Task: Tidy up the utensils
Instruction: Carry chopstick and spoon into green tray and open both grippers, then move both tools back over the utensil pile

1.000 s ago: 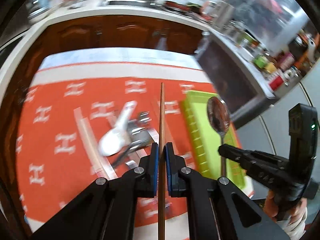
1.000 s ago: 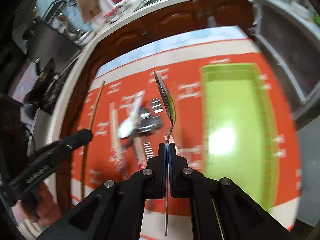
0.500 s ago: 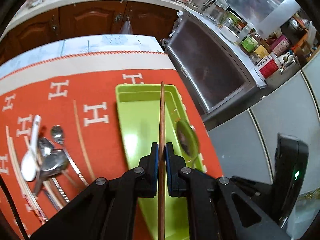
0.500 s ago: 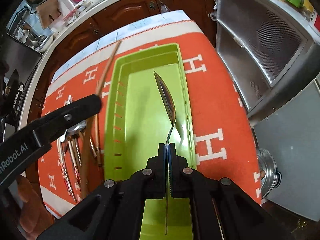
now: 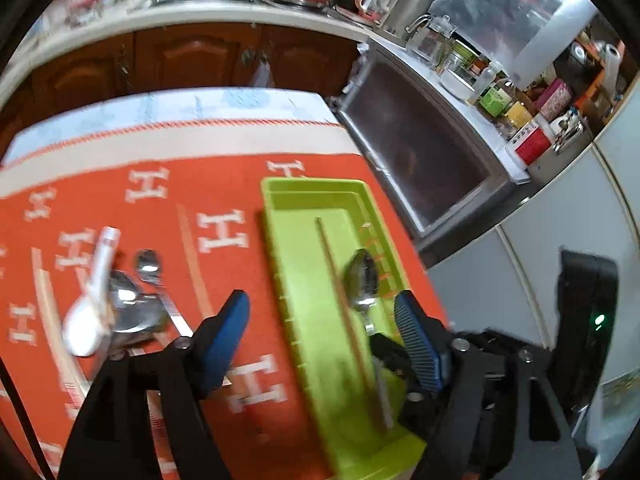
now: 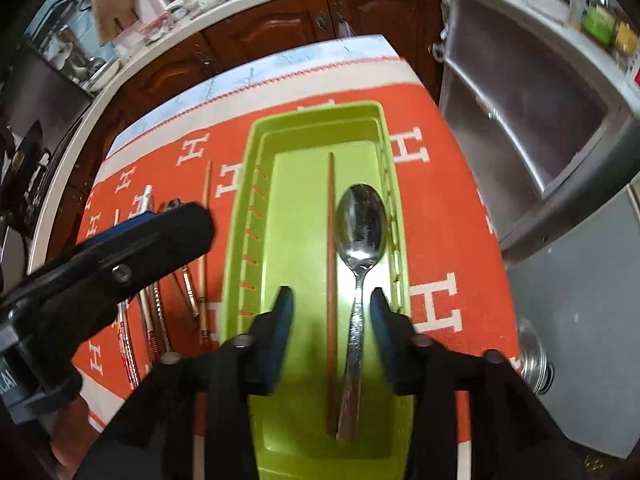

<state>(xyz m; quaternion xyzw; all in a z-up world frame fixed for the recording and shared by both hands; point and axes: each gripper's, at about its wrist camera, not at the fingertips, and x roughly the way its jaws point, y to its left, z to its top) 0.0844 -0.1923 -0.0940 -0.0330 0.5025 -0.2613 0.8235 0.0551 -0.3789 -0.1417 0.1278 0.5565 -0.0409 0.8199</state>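
Both pairs of fingers are spreading apart and pinch nothing. Below the right gripper point(image 6: 330, 312), a metal spoon point(image 6: 360, 236) and a brown chopstick point(image 6: 331, 280) lie loose on the floor of the green tray point(image 6: 256, 208), side by side, the chopstick on the left; the spoon's handle runs back between the blue fingers point(image 6: 280, 320) without touching either pad. From the left wrist, the left gripper point(image 5: 322, 320) straddles the tray's left wall, one finger point(image 5: 224, 336) over the orange cloth point(image 5: 200, 184) that covers the worktop, the other over the tray's right side.

To the left of the left fingers lie the loose utensils point(image 5: 132, 308): a white spoon point(image 5: 90, 312), a steel ladle bowl, a smaller spoon, and pale chopsticks. In the right wrist view the left gripper's black body crosses in front of this heap and hides most of it; only handles and a chopstick point(image 6: 205, 248) show past it.

Beyond the tray's far end is a wooden cabinet front point(image 5: 192, 56); to the right, a steel appliance point(image 6: 532, 128). The near ends of the tray, spoon and chopstick are partly covered by gripper bodies. The left view is motion-blurred, so the tray's slots and small utensils are hard to make out.
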